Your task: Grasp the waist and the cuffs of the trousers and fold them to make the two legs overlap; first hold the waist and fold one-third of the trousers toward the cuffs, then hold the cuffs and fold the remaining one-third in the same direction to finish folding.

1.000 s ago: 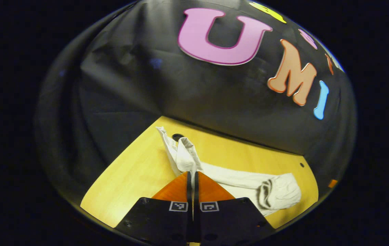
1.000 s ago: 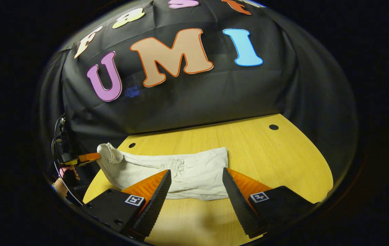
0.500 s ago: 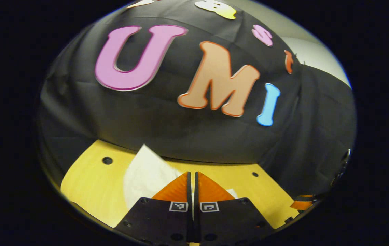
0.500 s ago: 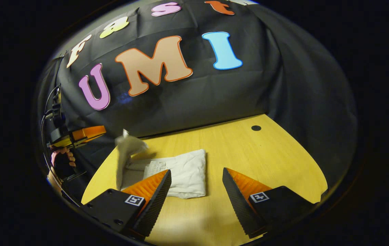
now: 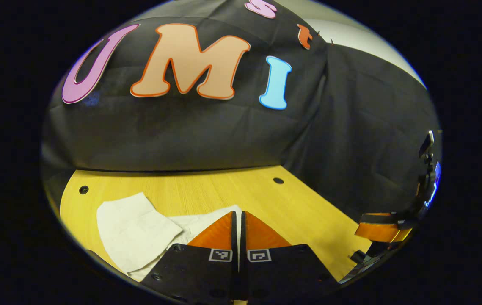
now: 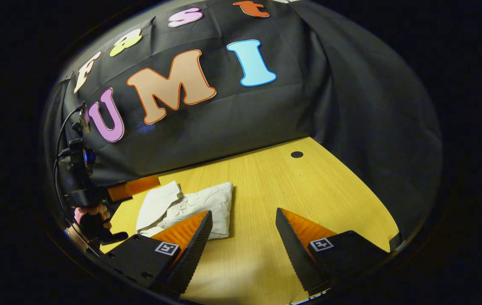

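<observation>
Trousers now lie folded on the table, where 0.5 s ago 1 end hung lifted in the air.

Across the yellow table (image 6: 300, 199) the pale trousers (image 6: 198, 205) rest in a compact bundle near its left part in the right gripper view, a flat flap (image 5: 133, 228) laid over the top layer. Left tongs (image 5: 237, 231) are pressed together above the cloth's edge, and whether any fabric is caught between them I cannot tell. Right tongs (image 6: 244, 235) stand wide apart over bare wood just beside the bundle, holding nothing. A hand (image 6: 92, 214) grips the left tool at the table's left edge.
</observation>
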A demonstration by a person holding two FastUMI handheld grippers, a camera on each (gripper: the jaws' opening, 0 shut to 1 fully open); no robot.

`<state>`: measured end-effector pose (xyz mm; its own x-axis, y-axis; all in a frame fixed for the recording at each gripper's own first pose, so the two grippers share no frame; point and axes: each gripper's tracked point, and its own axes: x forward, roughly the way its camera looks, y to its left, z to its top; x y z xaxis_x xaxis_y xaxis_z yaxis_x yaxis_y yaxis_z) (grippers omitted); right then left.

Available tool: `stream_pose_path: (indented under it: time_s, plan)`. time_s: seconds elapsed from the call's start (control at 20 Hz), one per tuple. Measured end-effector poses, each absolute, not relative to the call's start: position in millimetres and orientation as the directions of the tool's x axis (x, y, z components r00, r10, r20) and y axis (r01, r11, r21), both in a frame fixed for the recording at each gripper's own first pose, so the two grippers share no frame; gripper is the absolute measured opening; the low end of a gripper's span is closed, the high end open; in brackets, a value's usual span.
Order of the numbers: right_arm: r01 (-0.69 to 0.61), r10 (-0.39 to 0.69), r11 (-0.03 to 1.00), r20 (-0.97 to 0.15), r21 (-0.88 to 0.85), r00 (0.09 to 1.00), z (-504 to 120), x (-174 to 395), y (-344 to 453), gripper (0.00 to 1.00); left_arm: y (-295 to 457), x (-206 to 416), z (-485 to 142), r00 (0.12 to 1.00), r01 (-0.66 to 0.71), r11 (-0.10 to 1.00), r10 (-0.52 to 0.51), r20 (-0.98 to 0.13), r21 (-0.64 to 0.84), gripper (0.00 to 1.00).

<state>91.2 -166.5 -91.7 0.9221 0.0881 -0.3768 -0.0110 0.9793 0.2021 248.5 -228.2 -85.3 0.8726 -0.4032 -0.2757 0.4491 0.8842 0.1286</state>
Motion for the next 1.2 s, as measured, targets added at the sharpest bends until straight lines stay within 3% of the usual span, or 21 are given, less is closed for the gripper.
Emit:
stream_pose_path:
  time_s: [0.1,0.2,0.4,0.8,1.2]
  plan:
    - [-0.017,0.096,0.978,-0.377,0.206,0.921,-93.8,89.5,-167.9,0.96,-224.6,239.7,-101.8,0.871,0.439,0.889,-0.385,-0.304,0.131,0.00]
    - [-0.030,0.109,0.977,-0.372,0.212,0.922,-93.1,88.3,-164.8,0.96,-220.5,229.5,-112.2,0.869,0.424,0.900,-0.372,-0.326,0.102,0.11]
    - [-0.063,0.139,0.974,-0.351,0.219,0.926,-88.1,89.0,-151.7,0.96,-190.0,214.4,-95.7,0.915,0.326,0.942,-0.293,-0.278,0.081,0.98]
    - [-0.120,0.178,0.966,-0.253,0.230,0.951,-61.8,90.0,-116.9,0.97,-120.3,174.8,-59.4,0.965,0.204,0.962,-0.166,-0.204,0.184,0.96]
    - [-0.136,0.185,0.966,-0.221,0.219,0.958,-52.9,78.8,-93.6,0.96,-119.5,147.0,-86.8,0.942,0.243,0.962,-0.203,-0.267,0.124,0.96]
